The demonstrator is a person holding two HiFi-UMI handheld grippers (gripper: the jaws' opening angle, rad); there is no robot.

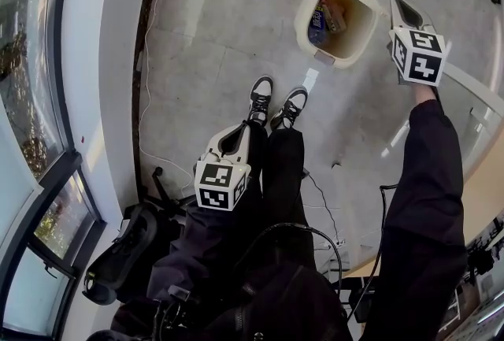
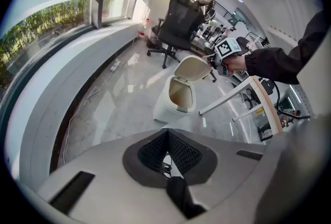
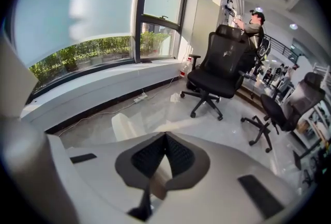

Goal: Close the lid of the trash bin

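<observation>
- Head view: the bin (image 1: 302,15) is seen open on the grey floor (image 1: 220,40), ahead of two shoes (image 1: 260,98). Coloured packets (image 1: 323,16) are seen inside it.
- The right tool (image 1: 403,10) is held just beside the bin's right rim, at the end of an outstretched sleeve (image 1: 425,174).
- The left tool (image 1: 239,136) is held low over the legs, well apart from the bin.
- Left gripper view: the left tool's jaws are seen closed tip to tip, with nothing gripped. A shoe is glimpsed through the gap behind the pads.
- The bin is seen ahead with its lid (image 2: 192,69) raised upright.
- The right tool is held at the lid's upper right edge. Whether it touches the lid cannot be judged.
- A chair (image 2: 178,24) is seen behind the bin and a table (image 2: 258,91) to its right.
- Right gripper view: the right tool's jaws are seen together at the tips, with nothing clamped between them.
- A cream edge (image 3: 123,127) is seen just beyond the tool, on its left.
- The chair and a window (image 3: 103,26) are seen further off.
</observation>
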